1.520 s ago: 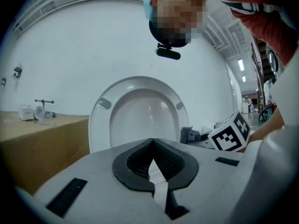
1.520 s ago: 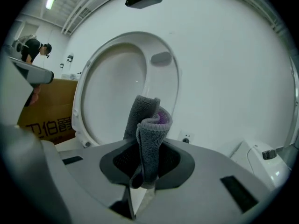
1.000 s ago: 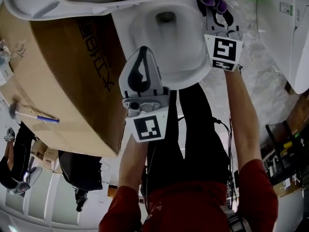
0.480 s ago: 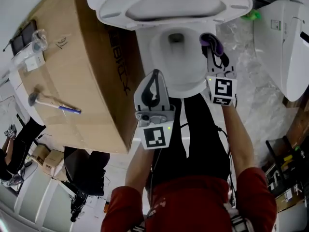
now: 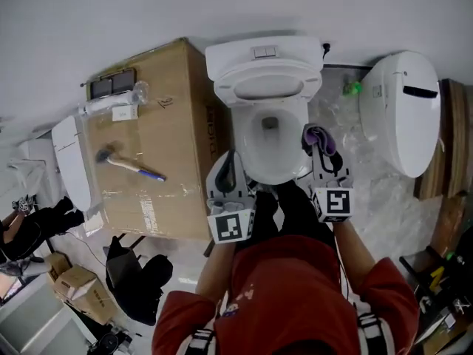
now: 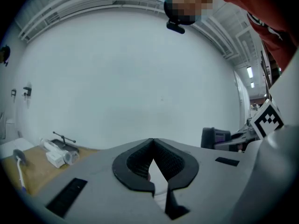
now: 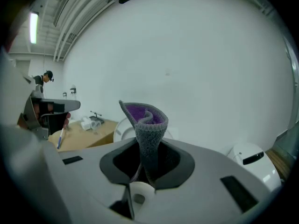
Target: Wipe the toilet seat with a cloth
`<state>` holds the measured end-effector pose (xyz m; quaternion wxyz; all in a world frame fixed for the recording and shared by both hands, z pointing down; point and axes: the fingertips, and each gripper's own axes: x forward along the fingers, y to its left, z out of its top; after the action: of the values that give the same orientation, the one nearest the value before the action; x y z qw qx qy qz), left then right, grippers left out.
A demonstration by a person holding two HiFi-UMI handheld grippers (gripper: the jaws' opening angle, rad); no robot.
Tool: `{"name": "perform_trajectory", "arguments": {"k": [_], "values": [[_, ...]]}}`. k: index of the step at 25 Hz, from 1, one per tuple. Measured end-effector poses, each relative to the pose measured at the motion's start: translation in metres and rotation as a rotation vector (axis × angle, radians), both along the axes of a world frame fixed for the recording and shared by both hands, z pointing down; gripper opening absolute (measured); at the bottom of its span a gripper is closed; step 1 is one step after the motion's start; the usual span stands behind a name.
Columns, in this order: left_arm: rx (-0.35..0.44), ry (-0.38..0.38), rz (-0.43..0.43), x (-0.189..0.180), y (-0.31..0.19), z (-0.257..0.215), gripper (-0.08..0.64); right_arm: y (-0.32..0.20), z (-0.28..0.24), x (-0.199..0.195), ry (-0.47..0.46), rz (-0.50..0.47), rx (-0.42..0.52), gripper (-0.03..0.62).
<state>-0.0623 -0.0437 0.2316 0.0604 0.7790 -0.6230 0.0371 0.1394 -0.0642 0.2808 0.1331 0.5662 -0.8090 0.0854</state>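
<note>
In the head view the white toilet [image 5: 247, 150] stands at the back wall with its seat and lid [image 5: 266, 87] raised over the bowl. My right gripper [image 5: 319, 140] hovers over the bowl's right rim, shut on a grey and purple cloth [image 5: 318, 135]. In the right gripper view the cloth [image 7: 145, 120] stands up from between the shut jaws of the right gripper [image 7: 147, 146]. My left gripper [image 5: 229, 170] is at the bowl's front left, shut and empty. Its jaws meet with nothing between them in the left gripper view [image 6: 153, 143], and they point at the bare wall.
A big cardboard box [image 5: 170, 117] stands left of the toilet, with a hammer [image 5: 122, 161] and small items on top. A second white toilet [image 5: 403, 109] stands to the right, and a green object [image 5: 353, 89] lies between the two. The person's legs are right in front of the bowl.
Both grippers have lifted up and back from the bowl, the right one still holding the cloth. The head view has pulled far back and now shows the whole toilet and the wall.
</note>
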Motion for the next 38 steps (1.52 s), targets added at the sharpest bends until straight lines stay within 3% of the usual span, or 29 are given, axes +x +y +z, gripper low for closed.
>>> {"name": "perform_trajectory", "arguments": {"k": [3,7,13,17,25,32,34,38], "values": [[0.037,-0.02,-0.015,-0.015,0.011,-0.052,0.014,0.017,-0.065,0.004,0.001,0.008,0.082,0.066],[0.147,-0.037,-0.024,-0.027,0.012,-0.113,0.014,0.014,-0.137,0.004,-0.059,0.044,0.191,0.066],[0.225,-0.064,-0.028,-0.033,0.016,-0.155,0.014,0.011,-0.212,0.014,-0.115,0.077,0.335,0.066],[0.246,-0.074,0.0,-0.026,0.014,-0.161,0.014,0.012,-0.231,0.022,-0.097,0.096,0.4,0.066],[0.213,-0.113,0.09,0.002,-0.003,-0.154,0.014,0.018,-0.229,0.033,-0.089,0.132,0.399,0.066],[0.117,-0.309,0.233,0.047,-0.047,-0.107,0.015,0.026,-0.22,0.045,-0.091,0.157,0.382,0.066],[0.067,-0.369,0.26,0.058,-0.065,-0.088,0.047,0.028,-0.217,0.05,-0.093,0.173,0.375,0.066],[0.013,-0.551,0.294,0.075,-0.102,-0.054,0.07,0.031,-0.211,0.057,-0.09,0.187,0.36,0.066]]}}
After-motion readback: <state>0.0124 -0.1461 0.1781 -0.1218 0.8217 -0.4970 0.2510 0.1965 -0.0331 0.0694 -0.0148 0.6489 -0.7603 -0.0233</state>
